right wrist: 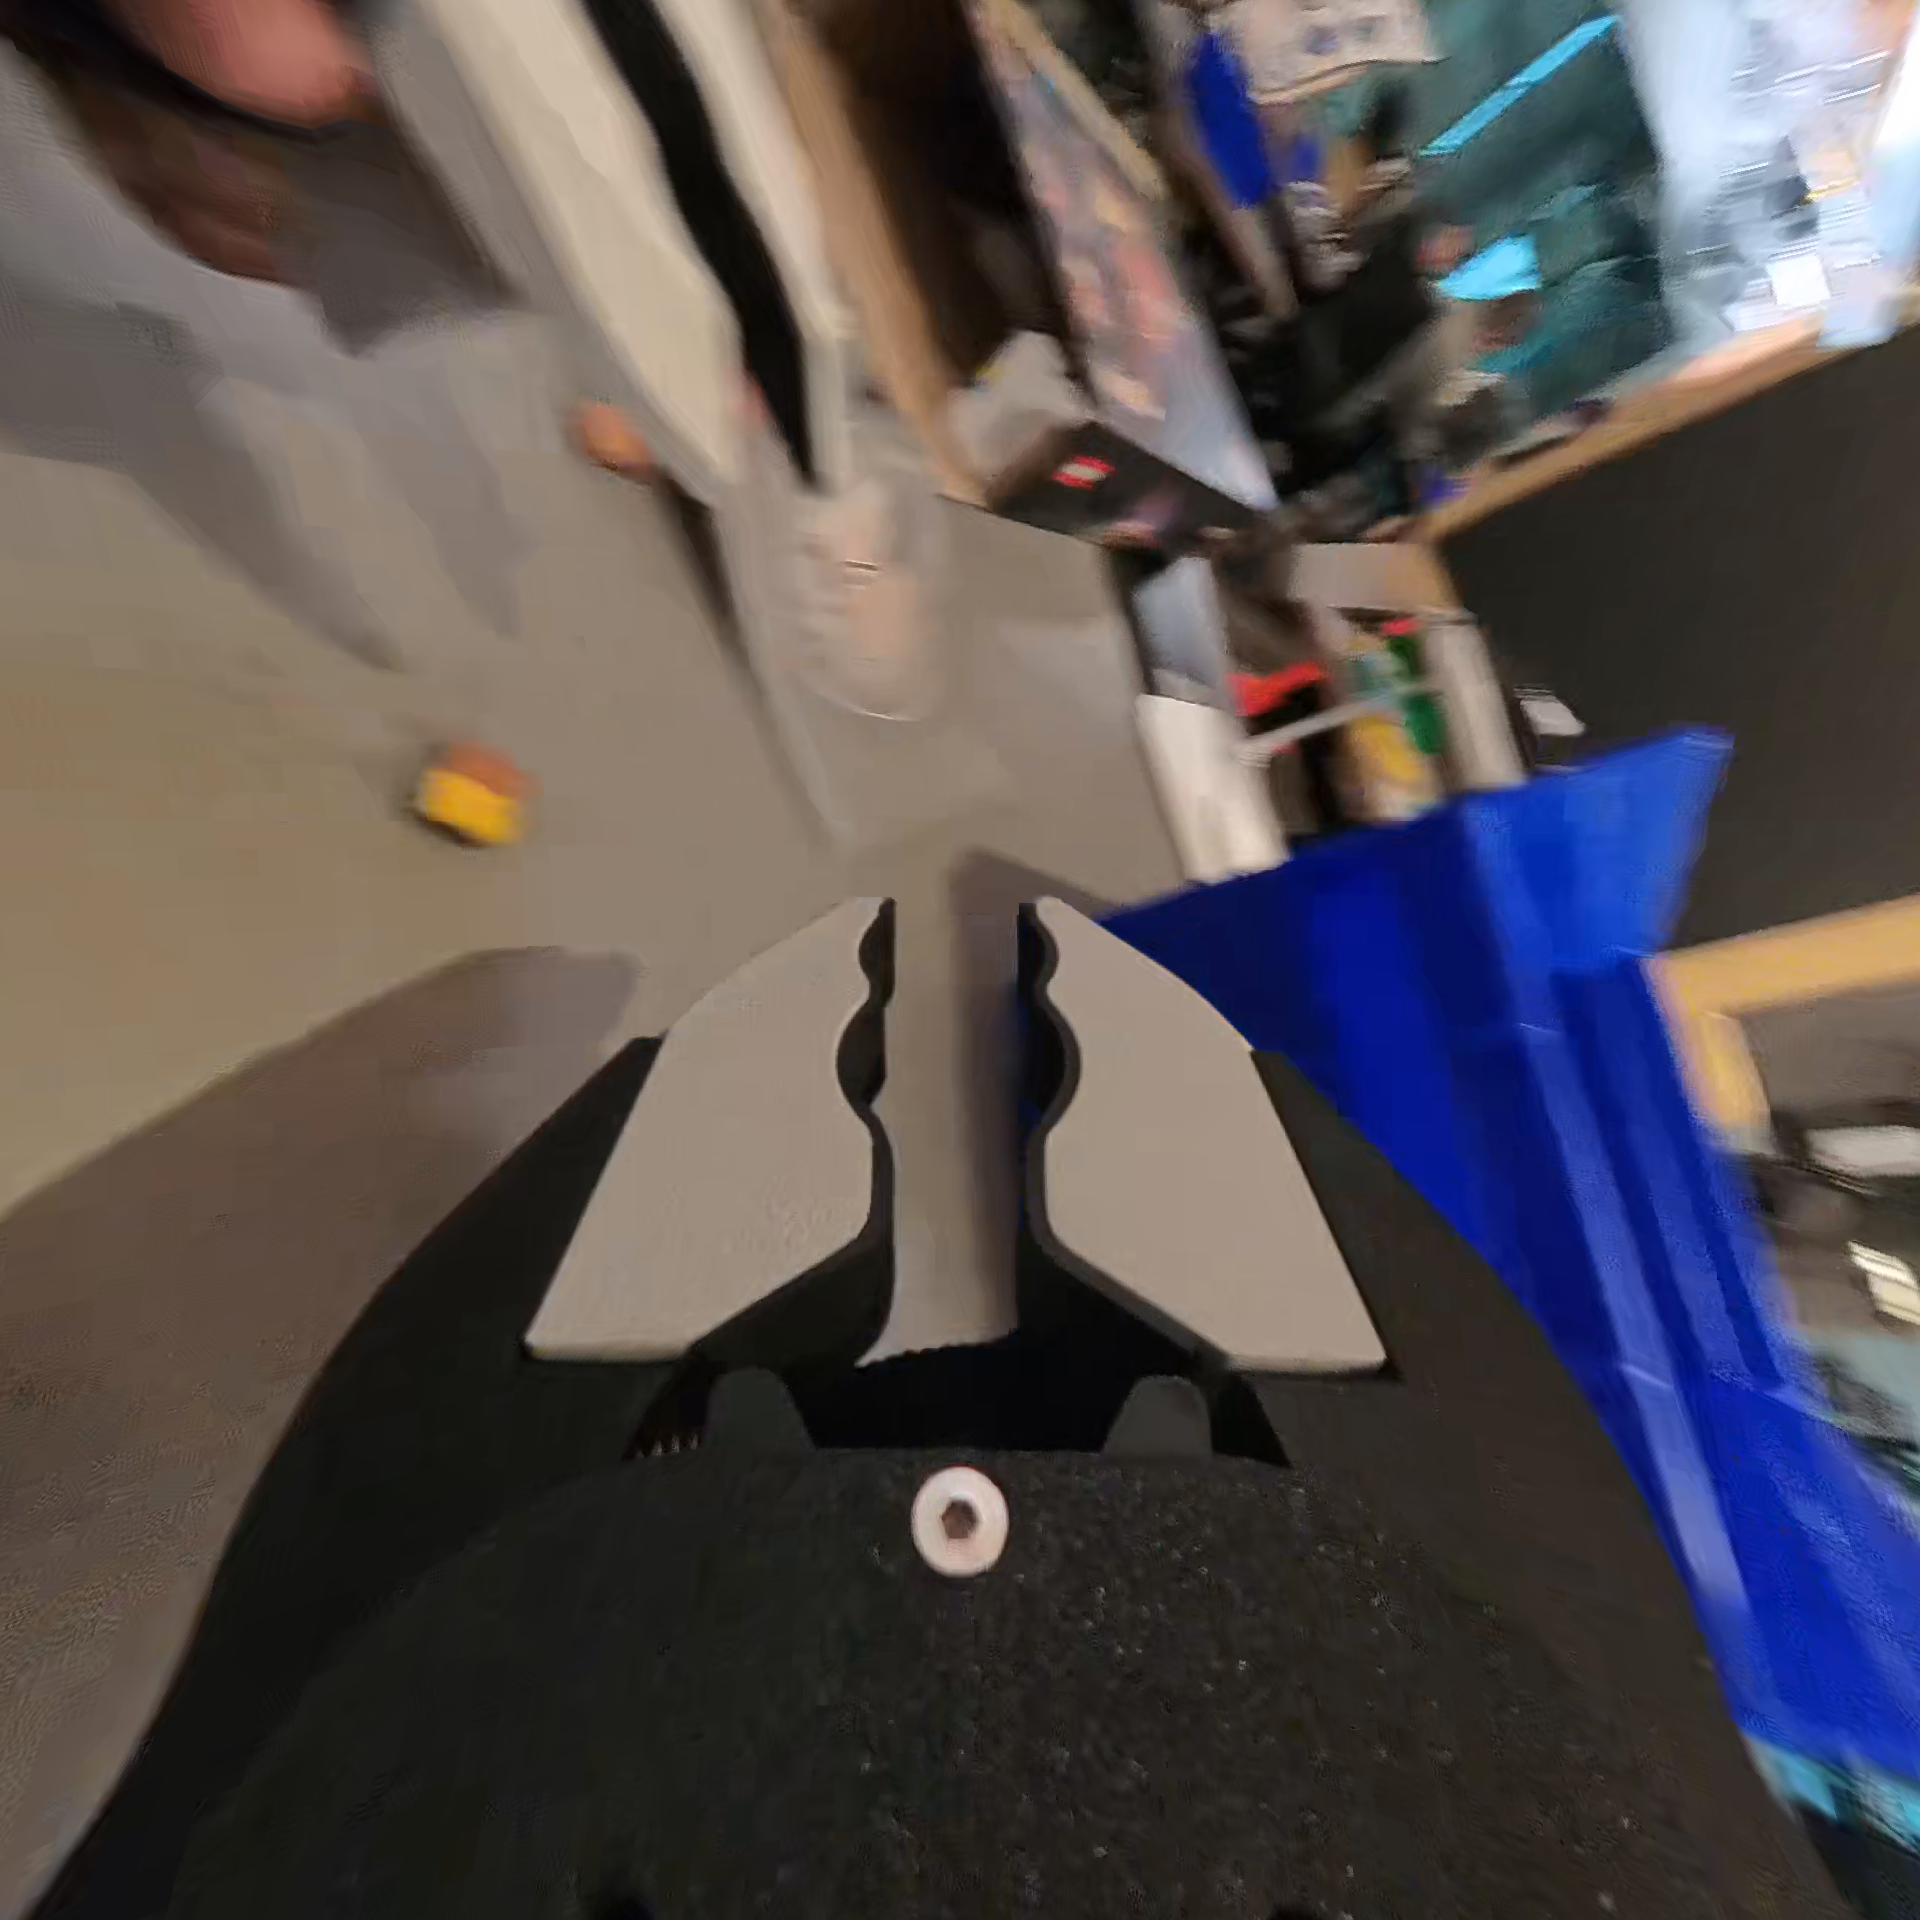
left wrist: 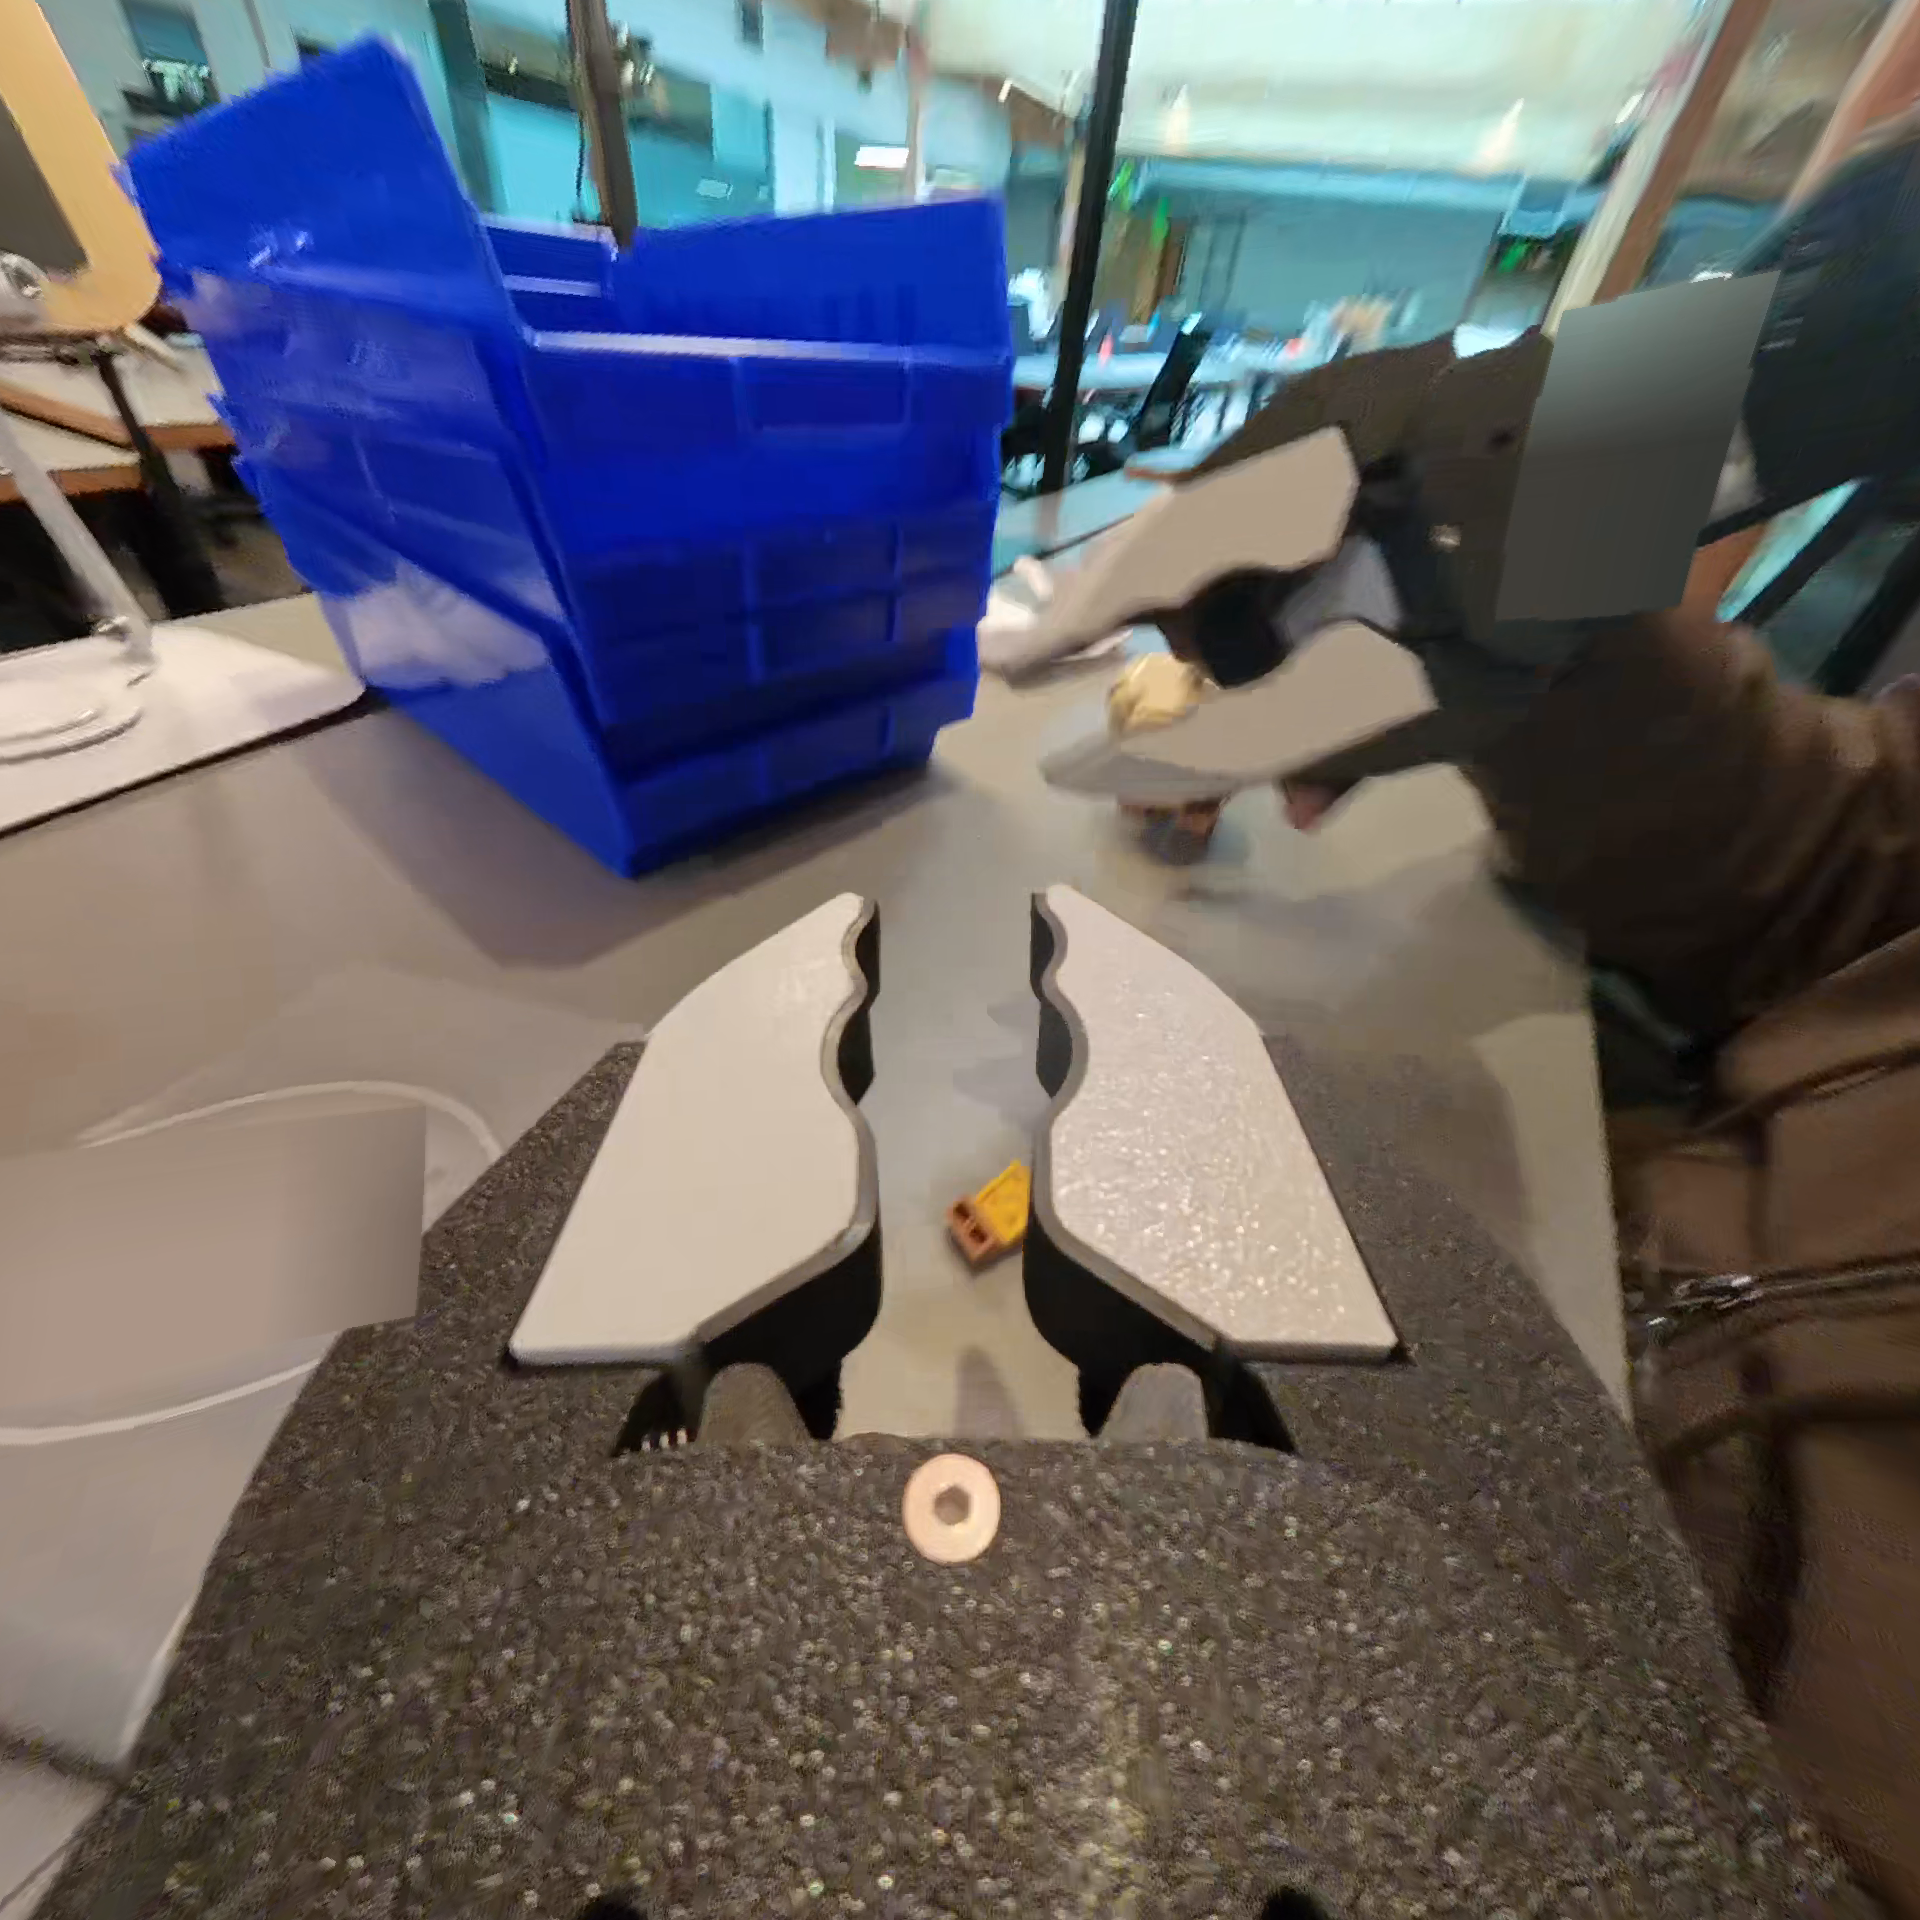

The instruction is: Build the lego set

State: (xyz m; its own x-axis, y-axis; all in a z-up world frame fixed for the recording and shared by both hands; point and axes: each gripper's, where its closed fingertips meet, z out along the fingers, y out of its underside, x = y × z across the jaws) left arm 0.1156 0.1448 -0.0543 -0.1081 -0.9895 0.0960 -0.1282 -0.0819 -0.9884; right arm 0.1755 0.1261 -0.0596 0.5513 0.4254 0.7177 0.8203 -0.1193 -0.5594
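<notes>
Left hand-held gripper (left wrist: 954,914): fingers spread, nothing held, hovered over the grey counter (left wrist: 312,935). A small yellow-and-brown lego piece (left wrist: 989,1214) is seen lying on the counter between its fingers. Right hand-held gripper (right wrist: 954,914): fingers parted, empty; view blurred. Stacked blue bins (left wrist: 644,499) are set toward the counter's far edge.

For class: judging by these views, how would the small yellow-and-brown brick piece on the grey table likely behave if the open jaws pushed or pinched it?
The yellow-and-brown brick piece looks small and hard, so probably light and rigid. On the smooth grey table it would likely slide rather than roll. Its sloped yellow face might slip from a pinch.
</notes>
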